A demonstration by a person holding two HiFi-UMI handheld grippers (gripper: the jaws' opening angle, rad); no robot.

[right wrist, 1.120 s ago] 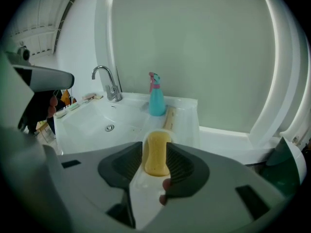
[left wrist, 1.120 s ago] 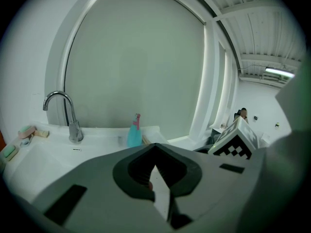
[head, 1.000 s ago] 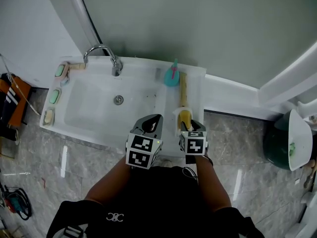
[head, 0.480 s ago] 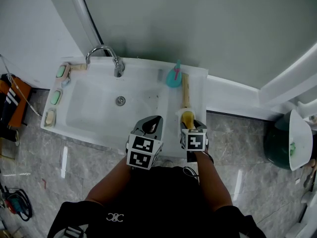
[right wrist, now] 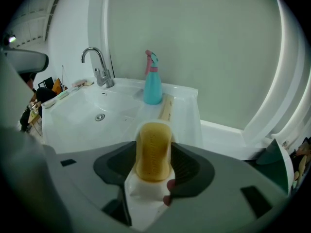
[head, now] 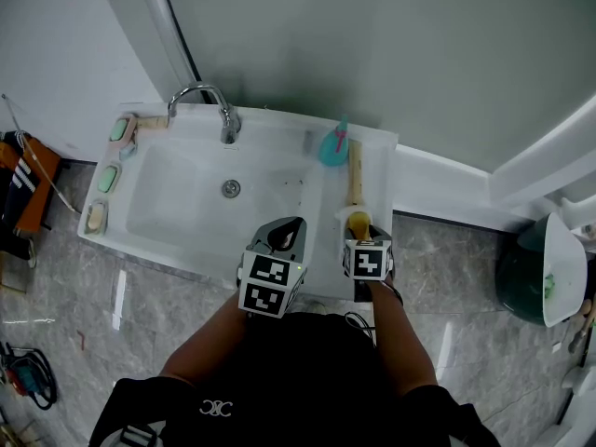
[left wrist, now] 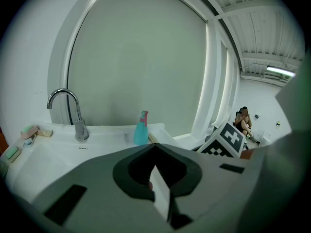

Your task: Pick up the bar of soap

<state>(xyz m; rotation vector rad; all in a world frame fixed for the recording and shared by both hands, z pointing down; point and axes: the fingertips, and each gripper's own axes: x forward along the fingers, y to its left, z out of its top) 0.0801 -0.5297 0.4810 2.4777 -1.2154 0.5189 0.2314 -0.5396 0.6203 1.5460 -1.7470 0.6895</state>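
the right gripper [head: 361,234] has sunk closer over the bar of soap [right wrist: 153,147], its jaws just having been opening; they stand wide apart either side of it, not pressing. the yellow bar lies flat in a white dish [right wrist: 143,198] on the right ledge of the sink [head: 177,208], long axis running away toward the wall [right wrist: 204,57], in line with a wooden stick [right wrist: 166,109] and teal spray bottle [right wrist: 152,84] beyond; the left gripper [left wrist: 154,146], closed and empty, hangs beside.

Open basin [head: 177,203] left of the soap [head: 358,223]; spray bottle [head: 333,147] and wooden stick [head: 355,175] just behind.
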